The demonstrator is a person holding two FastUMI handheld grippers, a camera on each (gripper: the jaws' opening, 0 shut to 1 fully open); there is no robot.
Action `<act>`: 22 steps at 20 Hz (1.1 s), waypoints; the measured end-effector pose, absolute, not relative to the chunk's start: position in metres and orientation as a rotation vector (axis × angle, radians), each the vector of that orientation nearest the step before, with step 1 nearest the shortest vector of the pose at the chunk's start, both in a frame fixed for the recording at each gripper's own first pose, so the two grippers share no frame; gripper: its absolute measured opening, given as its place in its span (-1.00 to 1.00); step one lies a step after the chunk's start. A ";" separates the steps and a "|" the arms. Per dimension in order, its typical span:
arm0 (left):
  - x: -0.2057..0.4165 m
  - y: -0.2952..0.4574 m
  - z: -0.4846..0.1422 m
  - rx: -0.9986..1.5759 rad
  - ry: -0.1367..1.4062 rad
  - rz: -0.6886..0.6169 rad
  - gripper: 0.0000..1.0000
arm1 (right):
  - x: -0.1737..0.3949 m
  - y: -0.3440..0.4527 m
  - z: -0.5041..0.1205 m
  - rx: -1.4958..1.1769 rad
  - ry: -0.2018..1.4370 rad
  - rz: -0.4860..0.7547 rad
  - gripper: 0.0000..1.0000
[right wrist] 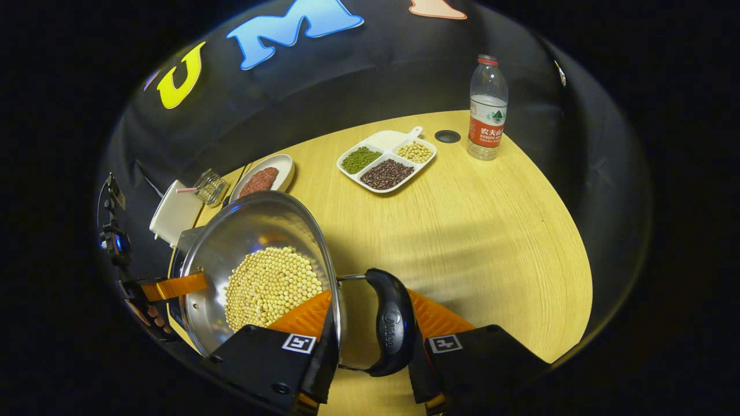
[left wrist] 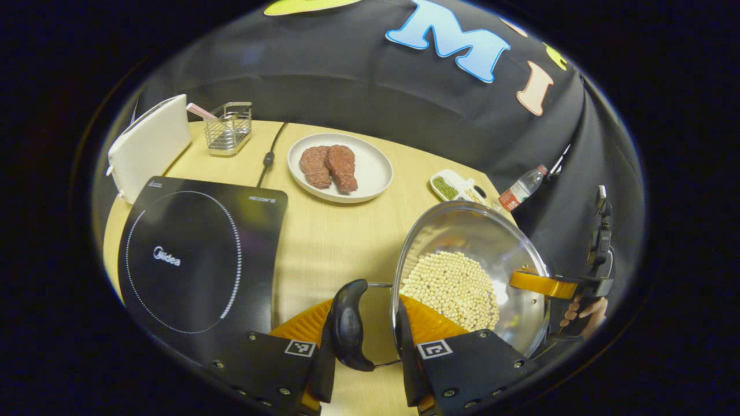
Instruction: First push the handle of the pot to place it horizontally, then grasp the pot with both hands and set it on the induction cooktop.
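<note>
Both side handles gripped, pot between the two grippers; judged mid-carry, not yet on the cooktop.

Near, left gripper view: left gripper (left wrist: 370, 370) clamped across the left handle (left wrist: 348, 325) at 6 o'clock, one finger outside the black grip, the other between grip and pot wall. Fingertips hidden under the handle, so depth of bite not readable.

Near, right gripper view: right gripper (right wrist: 370, 372) closed the same way on the right handle (right wrist: 392, 321) at 6 o'clock, inner finger hard against the rim.

Pot (left wrist: 469, 232) at 3 to 4 o'clock in the left gripper view, rim tilted toward the camera, soybeans (left wrist: 454, 289) piled on the low side. Looks clear of the table (left wrist: 324, 231), though contact underneath not visible.

Further out: induction cooktop (left wrist: 196, 254) at 9 o'clock, well apart from the pot. Plate of meat (left wrist: 341, 167) at 12 o'clock, divided bean tray (right wrist: 386, 153) and water bottle (right wrist: 487, 110) beyond.

Advice for the move:
- Level the rim first, else beans slide or spill.
- Keep both grippers at equal height and spacing; wire handles likely to pivot.
- Translate toward 9 o'clock, staying short of the plate.
- Centre over the dotted ring, lower flat, release only after full contact.
</note>
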State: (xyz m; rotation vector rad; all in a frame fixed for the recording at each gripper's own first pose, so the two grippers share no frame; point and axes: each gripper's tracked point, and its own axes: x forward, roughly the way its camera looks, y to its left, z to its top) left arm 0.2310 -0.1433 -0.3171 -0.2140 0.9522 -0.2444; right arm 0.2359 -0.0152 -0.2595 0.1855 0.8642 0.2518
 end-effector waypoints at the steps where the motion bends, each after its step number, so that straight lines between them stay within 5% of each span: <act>1: 0.225 -0.138 -0.313 -0.215 0.952 -0.243 0.05 | 0.229 -0.009 -0.256 0.186 0.871 0.252 0.07; 22: 0.181 0.091 -0.242 -0.243 0.864 -0.176 -0.02 | 0.161 0.196 -0.200 0.152 0.865 0.326 0.12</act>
